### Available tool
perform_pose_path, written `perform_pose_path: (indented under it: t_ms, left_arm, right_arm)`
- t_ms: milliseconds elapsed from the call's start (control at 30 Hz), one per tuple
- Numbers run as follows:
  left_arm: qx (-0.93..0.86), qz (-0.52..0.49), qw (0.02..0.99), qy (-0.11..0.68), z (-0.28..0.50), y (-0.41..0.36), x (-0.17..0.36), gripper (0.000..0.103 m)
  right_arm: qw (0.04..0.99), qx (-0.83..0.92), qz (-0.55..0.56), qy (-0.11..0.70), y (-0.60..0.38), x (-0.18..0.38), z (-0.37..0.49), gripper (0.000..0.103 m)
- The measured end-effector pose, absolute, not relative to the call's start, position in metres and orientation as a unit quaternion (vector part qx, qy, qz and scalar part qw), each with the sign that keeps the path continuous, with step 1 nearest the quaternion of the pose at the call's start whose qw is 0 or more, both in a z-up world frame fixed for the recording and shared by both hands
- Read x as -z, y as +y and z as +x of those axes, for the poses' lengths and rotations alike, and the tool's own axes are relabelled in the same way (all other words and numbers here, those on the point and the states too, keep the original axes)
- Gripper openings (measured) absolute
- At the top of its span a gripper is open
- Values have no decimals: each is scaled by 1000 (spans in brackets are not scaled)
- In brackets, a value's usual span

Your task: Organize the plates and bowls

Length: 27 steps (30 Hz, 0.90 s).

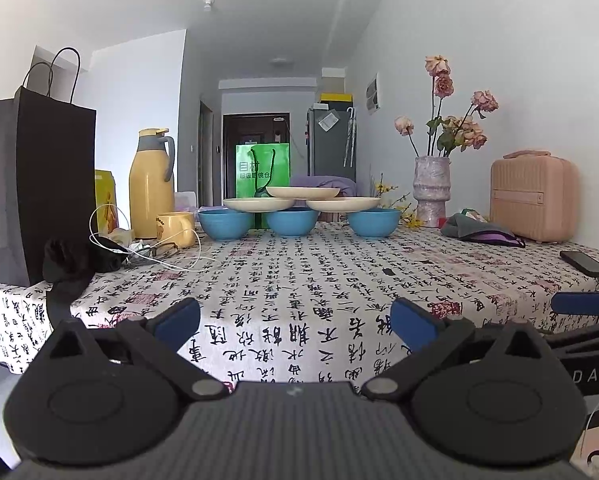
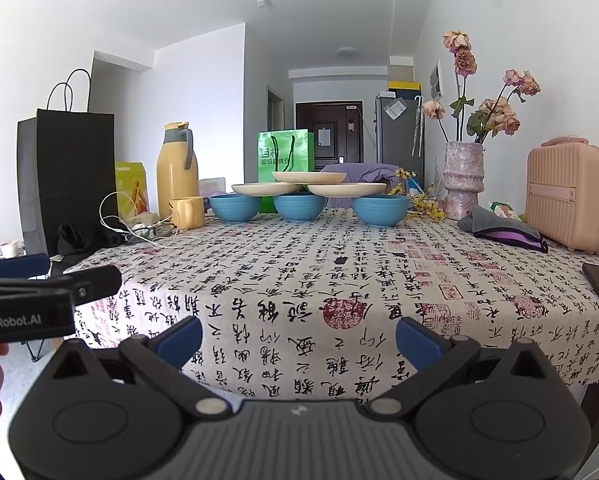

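Three blue bowls stand in a row at the far side of the table: left, middle, right. Three cream plates rest on them like a pyramid: left, right, top. My left gripper is open and empty at the table's near edge. My right gripper is open and empty beside it, also far from the dishes.
The table wears a calligraphy-print cloth. On the left are a black paper bag, a yellow thermos, a yellow mug and cables. On the right are a flower vase, a pink case, a cloth and a phone.
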<state>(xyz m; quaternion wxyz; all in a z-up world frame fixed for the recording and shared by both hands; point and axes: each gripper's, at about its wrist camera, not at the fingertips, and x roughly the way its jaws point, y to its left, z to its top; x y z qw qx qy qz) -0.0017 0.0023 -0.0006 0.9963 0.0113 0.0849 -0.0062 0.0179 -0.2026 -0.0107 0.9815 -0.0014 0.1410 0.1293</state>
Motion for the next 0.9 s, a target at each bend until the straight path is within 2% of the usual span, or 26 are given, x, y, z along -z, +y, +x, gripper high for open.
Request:
perform_pose_path:
  t_ms: [900]
  left_arm:
    - [6,10,997,80,-3,2,0,103]
  right_arm:
    - [981,-127,-1,146,-203,12,19,103]
